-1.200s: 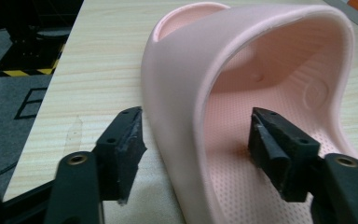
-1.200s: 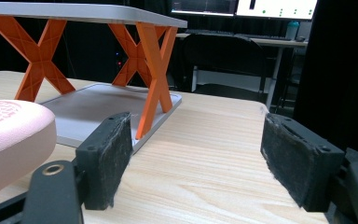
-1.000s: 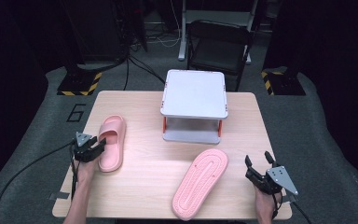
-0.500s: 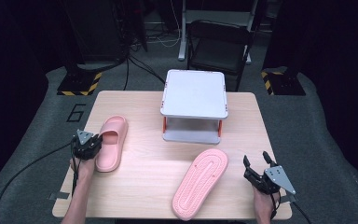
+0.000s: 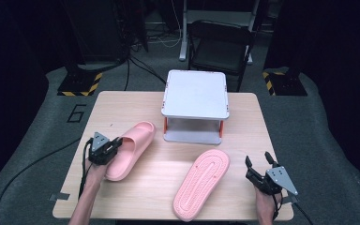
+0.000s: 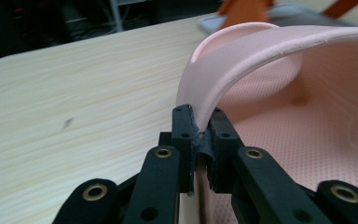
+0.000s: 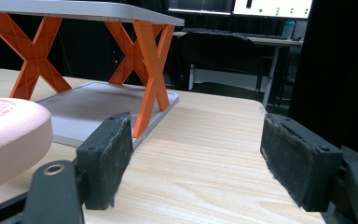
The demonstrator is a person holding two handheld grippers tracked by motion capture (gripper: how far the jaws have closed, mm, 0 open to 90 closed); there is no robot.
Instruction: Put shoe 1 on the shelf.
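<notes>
A pink slipper (image 5: 129,149) lies strap up on the left of the wooden table (image 5: 243,117). My left gripper (image 5: 114,145) has just been closing and is shut on its strap; the left gripper view shows the strap's edge (image 6: 223,84) pinched between the two black pads (image 6: 182,135). That slipper is lifted and swung toward the stand. A second pink slipper (image 5: 201,183) lies sole up at the front right, and its rounded end (image 7: 9,128) fills the left of the right gripper view. My right gripper (image 5: 258,164) rests open at the table's right front corner, nothing between its pads (image 7: 109,156).
A grey two-level stand (image 5: 196,93) with orange cross legs (image 7: 147,65) sits at the back middle of the table. A black chair (image 5: 220,47) stands behind the table. Cables run over the floor at the left.
My left gripper has closed on the slipper's strap, then moved right and up, turning the slipper's toe toward the stand. The right gripper has stayed put.
</notes>
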